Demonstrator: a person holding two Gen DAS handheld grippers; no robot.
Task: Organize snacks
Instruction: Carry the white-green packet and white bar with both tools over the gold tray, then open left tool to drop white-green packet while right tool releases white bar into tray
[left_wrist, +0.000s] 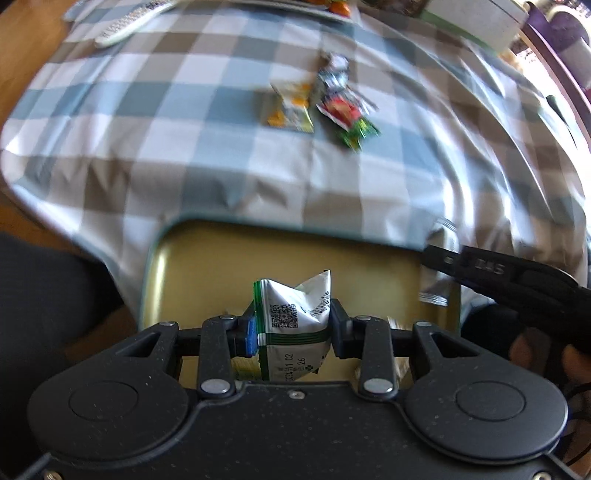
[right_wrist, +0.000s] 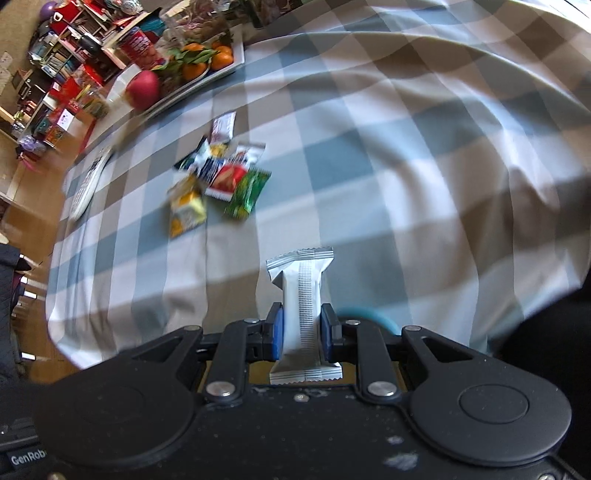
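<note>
Both hands are loaded now. The left gripper (left_wrist: 291, 332) has its fingers clamped on a green-and-white snack packet (left_wrist: 295, 314), QR code facing up, and it hangs right over the gold tray (left_wrist: 221, 258) at the near edge of the table (left_wrist: 184, 147). The right gripper (right_wrist: 301, 332) has its fingers pinched tight on a slim white bar wrapper (right_wrist: 301, 295), held upright with its crimped ends sticking out above and below the blue pads. That one looks to be over the checked cloth; a sliver of gold shows under its fingers, possibly the tray, but I can't say for sure.

Further up the table the loose pile is waiting: a yellow packet (right_wrist: 186, 206), a red-and-white packet (right_wrist: 227, 181), a green packet (right_wrist: 247, 194) and a couple of dark ones behind them, all touching or overlapping. Beyond those sit a white remote (right_wrist: 86, 184) and a fruit plate (right_wrist: 221, 70) with oranges and an apple.

So this reads as the carry-and-drop step: two snacks lifted, tray below. Next, I'd say, the left fingers need to spread while squarely inside the tray's rim so the packet lands flat, and the right must come over the tray before letting go. Then it's back for the pile, where the overlapping wrappers will call for picking an exposed edge.
</note>
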